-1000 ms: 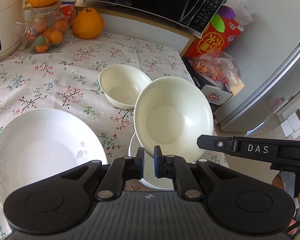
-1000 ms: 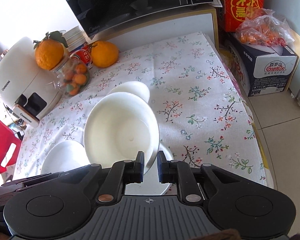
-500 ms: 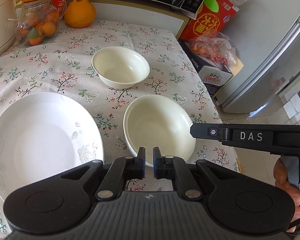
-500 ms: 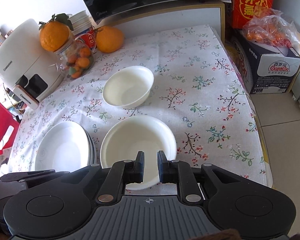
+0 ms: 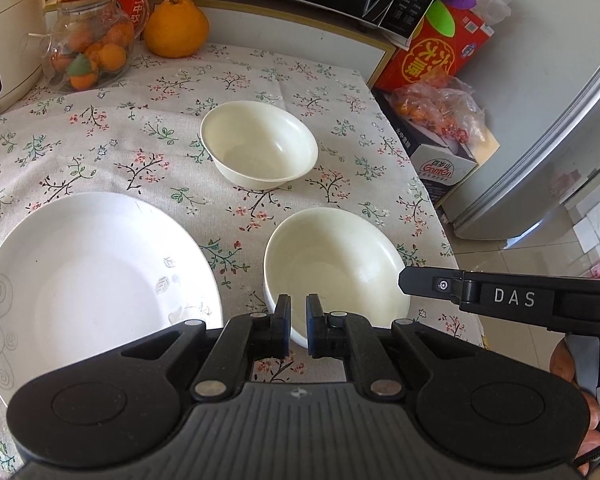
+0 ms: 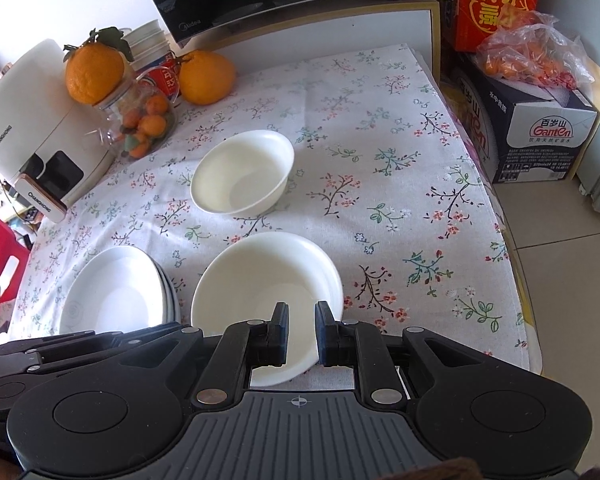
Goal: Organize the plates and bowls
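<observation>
We are gripping one bowl by its near rim with both tools.

The left tool (image 5: 298, 322) and the right tool (image 6: 301, 330) are each clamping the near edge of the large bowl (image 6: 266, 280), which seems to be resting on the table (image 6: 380, 152), though its base is hidden. The small bowl (image 6: 242, 172) is sitting at twelve o'clock from it, well apart. The stacked plates (image 6: 112, 292) are lying at nine o'clock, just beside the large bowl.
</observation>
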{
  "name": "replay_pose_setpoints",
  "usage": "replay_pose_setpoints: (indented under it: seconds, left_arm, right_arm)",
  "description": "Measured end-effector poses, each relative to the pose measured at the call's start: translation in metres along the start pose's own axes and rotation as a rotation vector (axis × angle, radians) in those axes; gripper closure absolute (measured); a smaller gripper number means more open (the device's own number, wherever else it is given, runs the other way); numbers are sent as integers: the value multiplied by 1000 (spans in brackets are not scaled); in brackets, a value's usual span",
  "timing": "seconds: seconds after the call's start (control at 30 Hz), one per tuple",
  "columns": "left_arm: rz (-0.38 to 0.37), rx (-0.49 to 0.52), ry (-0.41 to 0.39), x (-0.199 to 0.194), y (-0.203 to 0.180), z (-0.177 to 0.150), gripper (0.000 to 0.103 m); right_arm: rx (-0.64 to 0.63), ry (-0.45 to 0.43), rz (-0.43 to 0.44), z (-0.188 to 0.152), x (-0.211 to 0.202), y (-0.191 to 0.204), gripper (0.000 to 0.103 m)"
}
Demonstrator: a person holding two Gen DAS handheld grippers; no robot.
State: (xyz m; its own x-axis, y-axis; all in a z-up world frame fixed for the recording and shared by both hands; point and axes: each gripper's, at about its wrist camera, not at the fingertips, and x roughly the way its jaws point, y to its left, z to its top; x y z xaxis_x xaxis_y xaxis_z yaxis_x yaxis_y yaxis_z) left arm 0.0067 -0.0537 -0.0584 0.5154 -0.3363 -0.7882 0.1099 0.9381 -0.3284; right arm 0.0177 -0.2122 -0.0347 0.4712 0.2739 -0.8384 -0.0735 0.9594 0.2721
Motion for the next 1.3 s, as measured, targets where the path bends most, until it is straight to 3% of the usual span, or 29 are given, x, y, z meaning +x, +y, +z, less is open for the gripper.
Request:
replay_pose_setpoints:
  seconds: [0.13,0.37,0.43,0.57,0.77,1.03,1.3]
  left_arm:
    - [-10,-27,-9,0,5,8,95]
    - [30,-101,-63,-3,25,35,81]
    - [50,-113,-75,-1,29,47,78]
    - [38,-136,-56,10,36,64,58]
    - [61,-158,-26,31,49,81,50]
    - [49,-181,-27,44,59,91,51]
    - [53,-182,-25,55,64,96,66]
  right_arm:
    - [21,-5,-5,4,4,-3,87]
    - [92,-28,1,19,11,-12,86]
    - [122,-25,-6,23,16,-15,80]
    - [166,-19,4,34,28,-16,77]
    - [167,-31,6,54,44,-11,67]
    - [220,-18,38,69,71,-11,66]
    - [239,-39,74,81,83,-4,66]
